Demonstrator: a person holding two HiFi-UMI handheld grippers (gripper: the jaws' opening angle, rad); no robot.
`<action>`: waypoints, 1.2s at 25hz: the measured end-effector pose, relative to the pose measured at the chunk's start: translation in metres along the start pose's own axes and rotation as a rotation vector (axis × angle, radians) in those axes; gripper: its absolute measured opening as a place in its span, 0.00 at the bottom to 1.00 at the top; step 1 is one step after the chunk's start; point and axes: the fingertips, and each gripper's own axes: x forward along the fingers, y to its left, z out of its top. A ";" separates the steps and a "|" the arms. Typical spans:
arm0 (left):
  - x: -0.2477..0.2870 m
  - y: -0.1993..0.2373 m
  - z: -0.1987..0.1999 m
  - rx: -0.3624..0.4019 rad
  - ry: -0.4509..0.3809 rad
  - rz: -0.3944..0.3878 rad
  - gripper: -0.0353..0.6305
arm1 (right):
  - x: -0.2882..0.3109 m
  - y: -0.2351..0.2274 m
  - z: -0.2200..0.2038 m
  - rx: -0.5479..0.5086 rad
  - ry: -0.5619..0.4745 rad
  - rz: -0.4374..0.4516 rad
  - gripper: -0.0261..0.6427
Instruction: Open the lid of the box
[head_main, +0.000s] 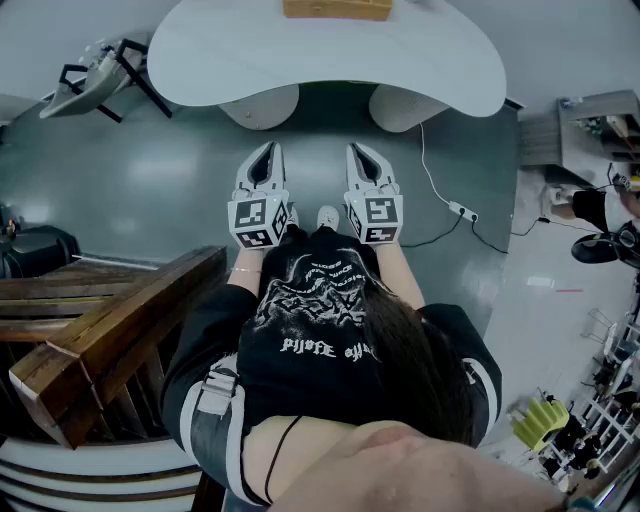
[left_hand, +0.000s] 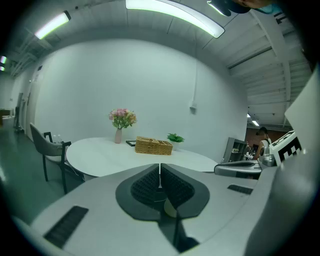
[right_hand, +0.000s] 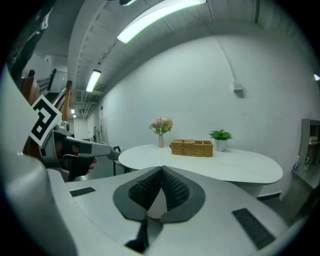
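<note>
The wicker box (head_main: 336, 9) stands on the white oval table (head_main: 300, 65) at the top edge of the head view, well ahead of both grippers. Its lid lies down. From the left gripper view the box (left_hand: 153, 145) sits far off on the table, and from the right gripper view the box (right_hand: 192, 148) does too. My left gripper (head_main: 269, 150) and right gripper (head_main: 357, 151) are held side by side over the floor, short of the table. Both are shut with nothing between the jaws: left gripper (left_hand: 160, 167), right gripper (right_hand: 162, 170).
A vase of pink flowers (left_hand: 121, 122) and a small potted plant (left_hand: 175, 138) flank the box. A grey chair (head_main: 95, 75) stands left of the table. Wooden furniture (head_main: 110, 330) is close at my left. A cable with a power strip (head_main: 460, 210) crosses the floor at right.
</note>
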 end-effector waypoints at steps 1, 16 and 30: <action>-0.002 0.000 0.001 0.002 -0.006 -0.002 0.09 | 0.000 0.002 -0.001 0.002 0.002 0.000 0.08; -0.007 0.028 0.008 -0.024 -0.010 -0.077 0.09 | 0.020 0.025 0.009 0.021 -0.003 -0.041 0.08; 0.004 0.055 0.011 -0.014 0.010 -0.186 0.09 | 0.042 0.043 0.024 0.042 -0.036 -0.103 0.08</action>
